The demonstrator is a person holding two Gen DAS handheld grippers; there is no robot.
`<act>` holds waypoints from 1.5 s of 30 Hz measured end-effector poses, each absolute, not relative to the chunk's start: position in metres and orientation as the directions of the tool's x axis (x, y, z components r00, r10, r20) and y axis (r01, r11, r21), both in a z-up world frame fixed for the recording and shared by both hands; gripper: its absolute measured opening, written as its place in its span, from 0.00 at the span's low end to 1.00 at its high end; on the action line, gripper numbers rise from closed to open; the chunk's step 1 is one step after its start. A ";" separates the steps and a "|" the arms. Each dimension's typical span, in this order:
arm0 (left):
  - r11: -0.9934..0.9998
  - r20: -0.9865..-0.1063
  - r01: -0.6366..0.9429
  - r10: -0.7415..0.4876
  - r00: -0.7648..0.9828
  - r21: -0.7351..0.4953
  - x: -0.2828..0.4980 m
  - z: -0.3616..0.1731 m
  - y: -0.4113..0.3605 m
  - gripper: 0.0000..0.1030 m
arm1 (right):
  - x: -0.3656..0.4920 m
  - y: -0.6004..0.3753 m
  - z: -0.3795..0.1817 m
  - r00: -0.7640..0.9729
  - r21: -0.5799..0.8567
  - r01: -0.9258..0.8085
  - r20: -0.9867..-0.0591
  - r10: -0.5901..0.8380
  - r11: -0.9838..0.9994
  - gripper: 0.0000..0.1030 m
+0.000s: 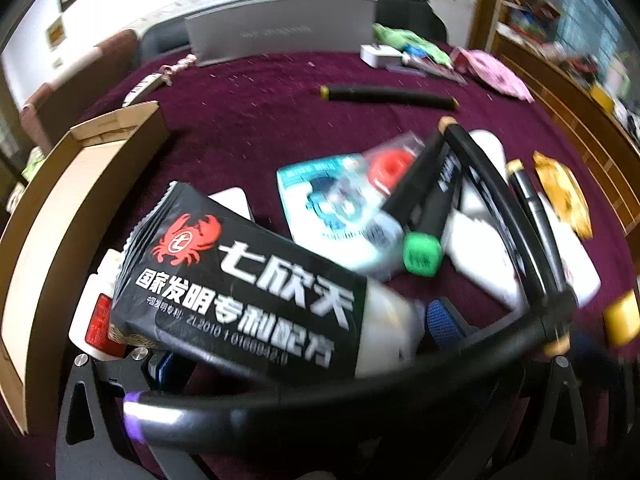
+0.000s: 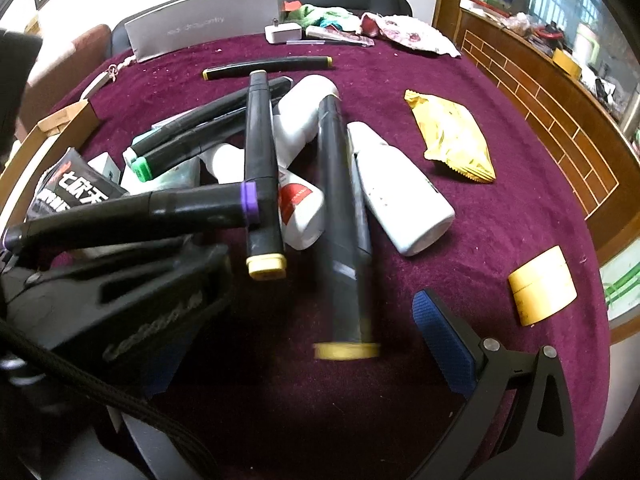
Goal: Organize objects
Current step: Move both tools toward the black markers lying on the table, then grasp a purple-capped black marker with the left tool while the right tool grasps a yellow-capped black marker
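Markers (image 2: 260, 168) and bottles (image 2: 400, 188) heaped just ahead of wide-open, empty right claw (image 2: 304, 344), left claw (image 1: 296, 340) likewise agape.

On the black foil sachet with a serrated edge (image 1: 240, 280), lying over the pile on the bench, we read large white characters "七欣天" beside a red crab emblem that carries a round mark in its middle. Under them stands a second white line, "国家发明专利配方", and beneath that a small line starting "中国发明专利: ZL2010", whose remaining digits blur too much for us to give. In the right wrist view the same sachet (image 2: 76, 192) shows only "七欣天". The tall grey cardboard panel (image 2: 204, 28) standing at the far edge of the bench bears a pale line of lettering that we cannot make out. The red label on the small white bottle (image 2: 298, 204) is unreadable.
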State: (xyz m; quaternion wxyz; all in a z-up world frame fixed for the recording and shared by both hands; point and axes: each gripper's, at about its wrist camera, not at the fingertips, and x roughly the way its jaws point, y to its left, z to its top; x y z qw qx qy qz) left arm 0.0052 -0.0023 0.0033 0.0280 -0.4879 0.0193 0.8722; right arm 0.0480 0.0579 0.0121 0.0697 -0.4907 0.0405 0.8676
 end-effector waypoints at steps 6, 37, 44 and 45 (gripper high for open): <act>-0.996 -0.835 -0.086 0.039 -0.548 0.010 0.006 0.003 0.001 0.98 | 0.048 0.057 0.013 -0.511 -0.001 -0.160 -0.855 0.084 -0.987 1.00; -0.960 -0.702 -0.250 0.264 -0.661 -0.125 0.080 0.059 -0.078 0.95 | 0.095 0.046 0.053 -0.638 -0.091 -0.066 -0.762 0.112 -0.994 0.97; -0.952 -0.699 -0.270 0.291 -0.653 -0.144 0.084 0.068 -0.095 0.95 | 0.112 0.072 0.095 -0.762 -0.049 -0.130 -0.634 0.132 -0.990 0.98; -0.946 -0.704 -0.293 0.304 -0.642 -0.141 0.086 0.066 -0.089 0.94 | 0.110 0.080 0.093 -0.755 -0.033 -0.146 -0.642 0.133 -0.989 0.98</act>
